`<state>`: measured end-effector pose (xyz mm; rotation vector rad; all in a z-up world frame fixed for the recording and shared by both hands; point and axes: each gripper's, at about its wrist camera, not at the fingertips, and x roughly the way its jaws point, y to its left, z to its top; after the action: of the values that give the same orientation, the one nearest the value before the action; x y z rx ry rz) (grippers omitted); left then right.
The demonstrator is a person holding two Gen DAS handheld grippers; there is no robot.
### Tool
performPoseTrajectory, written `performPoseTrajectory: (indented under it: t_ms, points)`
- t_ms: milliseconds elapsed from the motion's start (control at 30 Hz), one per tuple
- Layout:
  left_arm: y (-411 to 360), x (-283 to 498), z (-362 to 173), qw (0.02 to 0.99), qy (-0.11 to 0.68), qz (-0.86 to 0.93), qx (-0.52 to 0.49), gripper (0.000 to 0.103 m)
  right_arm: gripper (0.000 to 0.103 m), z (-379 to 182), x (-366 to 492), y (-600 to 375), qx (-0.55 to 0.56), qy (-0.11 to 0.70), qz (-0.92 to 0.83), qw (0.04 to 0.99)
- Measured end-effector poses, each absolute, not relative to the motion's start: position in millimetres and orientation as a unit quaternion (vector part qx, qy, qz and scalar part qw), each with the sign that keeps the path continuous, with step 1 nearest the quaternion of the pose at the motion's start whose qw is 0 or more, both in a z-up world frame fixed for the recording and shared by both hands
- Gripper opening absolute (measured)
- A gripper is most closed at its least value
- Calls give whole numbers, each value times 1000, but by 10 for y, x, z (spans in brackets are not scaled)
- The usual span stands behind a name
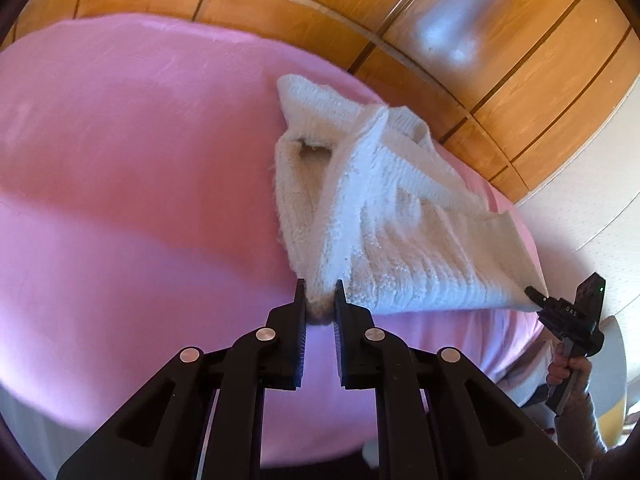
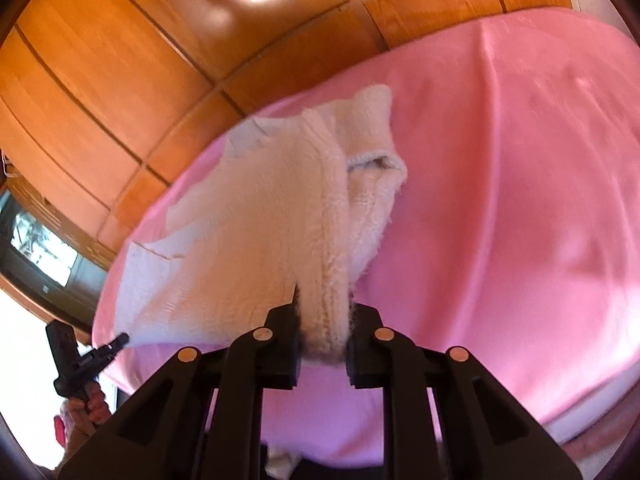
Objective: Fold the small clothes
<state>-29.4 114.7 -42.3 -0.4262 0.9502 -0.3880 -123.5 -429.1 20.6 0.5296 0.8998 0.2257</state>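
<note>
The white knitted garment (image 1: 384, 216) is lying on the pink bed cover (image 1: 132, 184), with its near edge lifted off the cover between my two grippers. My left gripper (image 1: 320, 300) is pinching one fuzzy corner, its fingers (image 1: 299, 312) drawn narrow with the cloth bunched between them. My right gripper (image 2: 322, 320) is clamping the other corner the same way, the knit squeezed between its fingers (image 2: 362, 320). Behind the bed, I am seeing wooden wardrobe panels (image 1: 500, 60).
</note>
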Motion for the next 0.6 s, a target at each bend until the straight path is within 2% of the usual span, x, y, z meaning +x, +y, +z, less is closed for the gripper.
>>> performPoseTrajectory:
  t_ms: [133,167,200,233,300,433,600]
  points:
    - [1204,-534,-491,848,473,-145,-189,13,18,92,-1500,-4292,237,461,98,849]
    - [1237,-557,-481,852,471,-132,-186,16,21,96,-1529,-4297,227,464,88,852]
    - [1301,-583,-425,860,462,-113,-188,28,30,138,-1545,-4318,213,459,68,860]
    - [1314,-599,-364,866,451,-105,-191,33,40,190,-1531,-4324,205,451,59,867]
    - [1290,-595,-161,879,414,-130,-195,35,48,345,-1508,-4309,188,426,53,883]
    - [882,-403,4,884,396,-195,-156,35,48,553,-1242,-3929,157,399,102,898]
    - [147,65,-126,875,421,-223,-88,35,46,450,-845,-3186,107,406,164,893]
